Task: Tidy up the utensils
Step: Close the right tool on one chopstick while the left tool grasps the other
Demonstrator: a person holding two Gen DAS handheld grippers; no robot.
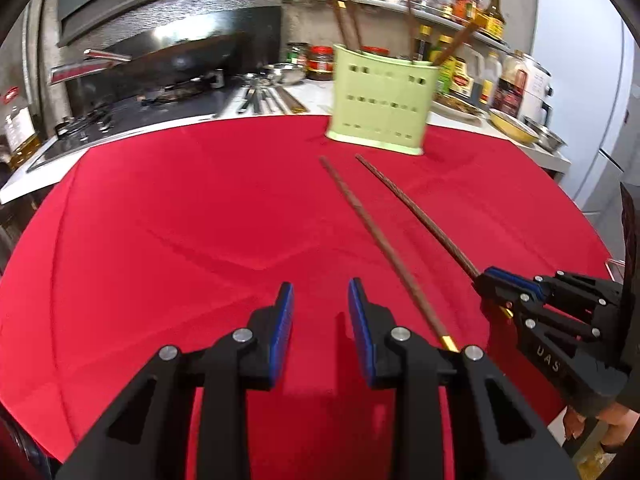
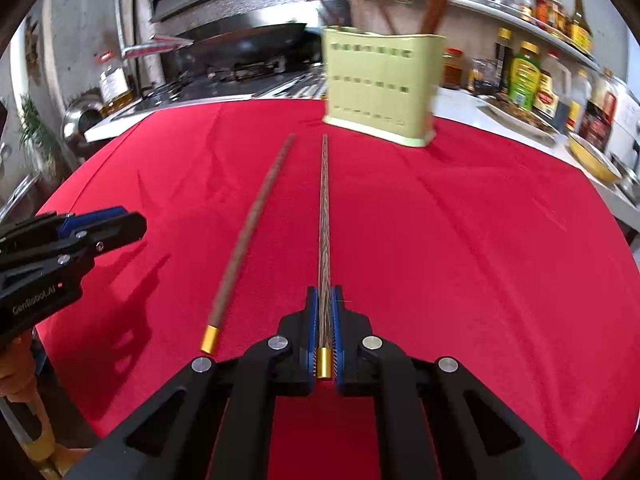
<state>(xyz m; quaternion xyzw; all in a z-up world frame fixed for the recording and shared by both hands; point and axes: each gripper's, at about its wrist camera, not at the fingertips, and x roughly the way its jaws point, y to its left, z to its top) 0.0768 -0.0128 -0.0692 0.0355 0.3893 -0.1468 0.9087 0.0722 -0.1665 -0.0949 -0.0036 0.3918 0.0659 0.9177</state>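
Two brown chopsticks with gold caps are on the red cloth [image 1: 180,220]. My right gripper [image 2: 325,292] is shut on the capped end of one chopstick [image 2: 324,208], which points toward the pale green utensil holder [image 2: 380,84]. The other chopstick [image 2: 252,232] lies loose to its left. In the left wrist view that loose chopstick [image 1: 380,248] runs just right of my left gripper [image 1: 320,292], which is open with nothing between its fingers. The right gripper [image 1: 486,276] grips the held chopstick [image 1: 416,216] there too. The holder [image 1: 380,100] stands upright at the cloth's far edge with several chopsticks in it.
Behind the cloth, a black wok [image 1: 180,56] sits on the stove at the left. Metal utensils [image 1: 264,100] lie on the white counter. Sauce bottles [image 1: 460,68] and a yellow bowl [image 1: 512,126] crowd the right, with a white fridge [image 1: 580,80] beyond.
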